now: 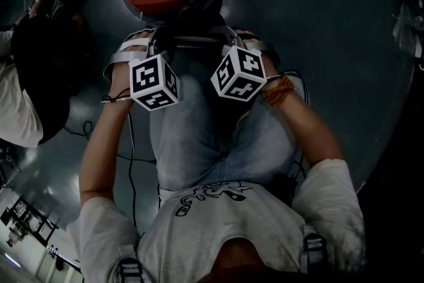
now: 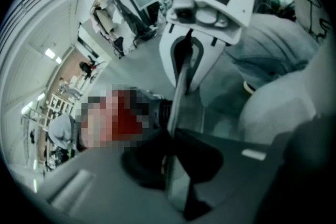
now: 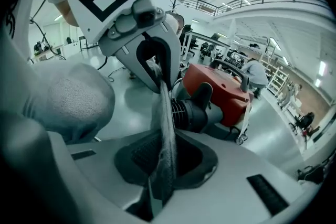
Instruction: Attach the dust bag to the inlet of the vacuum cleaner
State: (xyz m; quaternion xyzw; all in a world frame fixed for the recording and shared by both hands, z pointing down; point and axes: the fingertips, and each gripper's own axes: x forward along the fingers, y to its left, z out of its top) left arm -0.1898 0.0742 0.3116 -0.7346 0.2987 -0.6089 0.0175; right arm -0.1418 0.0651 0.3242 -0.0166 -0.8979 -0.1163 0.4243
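Head view hides both tong tips behind the marker cubes (image 1: 154,81). Only the gripper views show the grip: left tongs (image 2: 170,168) and right tongs (image 3: 160,170) are each nearly pressed together, pinching the grey dust bag (image 3: 166,123), which is seen edge-on and stretched between them. Farther off, the red vacuum cleaner (image 3: 223,92) sits on the floor (image 3: 126,97). Its black ribbed inlet (image 3: 184,113) is just behind the bag; contact unclear.

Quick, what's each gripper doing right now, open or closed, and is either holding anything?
Left gripper: closed, fingers pinching an edge of the dust bag.
Right gripper: closed, fingers pinching the same dust bag at its other end.
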